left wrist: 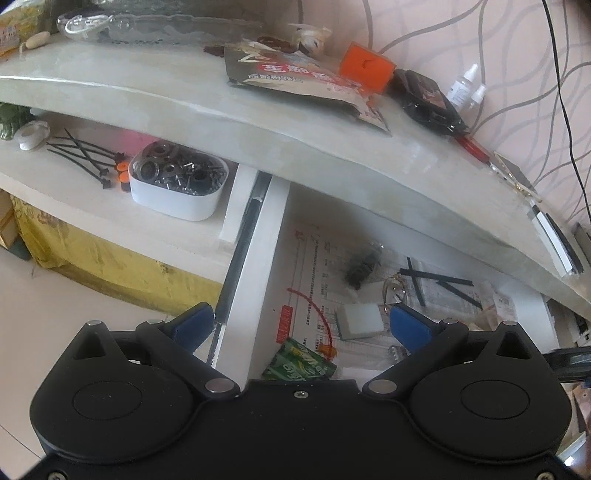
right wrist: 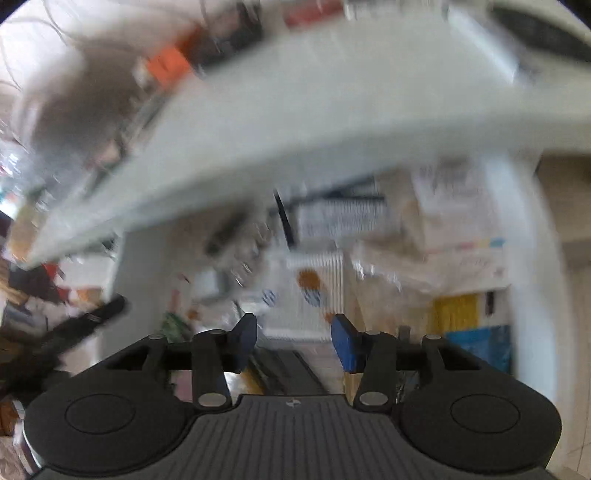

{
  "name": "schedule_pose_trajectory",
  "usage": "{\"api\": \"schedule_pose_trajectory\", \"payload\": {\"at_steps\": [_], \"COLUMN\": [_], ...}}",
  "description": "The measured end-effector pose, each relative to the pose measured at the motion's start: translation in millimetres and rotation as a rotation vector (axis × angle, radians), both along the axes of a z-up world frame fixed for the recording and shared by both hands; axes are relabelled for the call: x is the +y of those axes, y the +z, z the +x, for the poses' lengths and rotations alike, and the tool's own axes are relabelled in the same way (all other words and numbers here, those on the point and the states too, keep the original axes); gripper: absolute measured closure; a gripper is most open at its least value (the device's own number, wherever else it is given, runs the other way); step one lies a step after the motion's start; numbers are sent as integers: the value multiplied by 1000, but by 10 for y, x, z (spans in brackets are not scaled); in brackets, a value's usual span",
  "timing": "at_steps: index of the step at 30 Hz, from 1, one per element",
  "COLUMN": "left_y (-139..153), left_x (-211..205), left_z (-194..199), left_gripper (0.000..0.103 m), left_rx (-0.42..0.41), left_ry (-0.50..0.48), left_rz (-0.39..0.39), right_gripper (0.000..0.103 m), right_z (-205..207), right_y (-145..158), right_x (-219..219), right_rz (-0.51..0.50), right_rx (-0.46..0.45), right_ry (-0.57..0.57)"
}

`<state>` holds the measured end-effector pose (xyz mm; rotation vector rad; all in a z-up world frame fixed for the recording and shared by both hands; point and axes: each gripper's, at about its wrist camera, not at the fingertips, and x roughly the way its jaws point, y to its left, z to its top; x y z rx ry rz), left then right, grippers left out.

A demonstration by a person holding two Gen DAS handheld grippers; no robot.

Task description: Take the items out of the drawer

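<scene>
Drawer: open beneath the marble top.
Left gripper: jaws wide above the drawer's white block.
Right gripper: jaws apart, empty, view blurred.

A pale, marble-look desk slab curves across the left wrist view, its thick front edge catching soft daylight. Behind it rises a wall papered in pink with looping grey swirl lines, and a thin black cable hangs down in front of that paper. Below the slab sits a lower shelf of the same light stone. To the lower left the floor is smooth and pale, with a yellow patterned cloth lying against the base of the furniture. The right wrist view is heavily motion-blurred; only the pale slab and beige floor tiles at the right can be made out.
</scene>
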<state>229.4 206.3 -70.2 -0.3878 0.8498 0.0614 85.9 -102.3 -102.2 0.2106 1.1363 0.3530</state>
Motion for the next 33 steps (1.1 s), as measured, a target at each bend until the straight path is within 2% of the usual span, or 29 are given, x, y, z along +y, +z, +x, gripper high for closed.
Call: {"api": "schedule_pose_trajectory", "payload": {"at_steps": [5, 18, 20, 21, 23, 24, 26, 28, 29, 31, 33], "left_y": [6, -9, -6, -6, -10, -12, -17, -19, -19, -18, -19], "left_x": [-22, 5, -9, -12, -6, -2, 7, 16, 19, 19, 18], "left_z": [5, 15, 15, 17, 21, 22, 27, 28, 27, 23, 22], "left_gripper": [0, 0, 0, 0, 0, 0, 0, 0, 0, 0, 0], "left_rx": [0, -2, -3, -2, 0, 1, 4, 5, 5, 3, 1], "left_ry": [-11, -23, -27, -26, -21, -19, -15, -13, -13, -14, -14], "left_rz": [17, -15, -8, -8, -13, -16, -24, -28, -29, -30, -30], "right_gripper": [54, 52, 52, 53, 67, 69, 82, 82, 79, 79, 77], "right_z": [102, 220, 128, 132, 149, 167, 211, 260, 289, 352, 372], "right_y": [-204, -563, -610, -604, -579, -568, -546, -537, -560, -675, -702], "right_x": [-51, -250, -243, -226, -177, -151, -96, -44, -32, -81, -103], "right_rz": [50, 234, 255, 251, 252, 249, 240, 226, 226, 306, 345], "right_rx": [86, 249, 224, 205, 176, 164, 142, 127, 140, 209, 211], "right_ry": [-77, -320, -329, -332, -318, -309, -292, -279, -281, -330, -350]}}
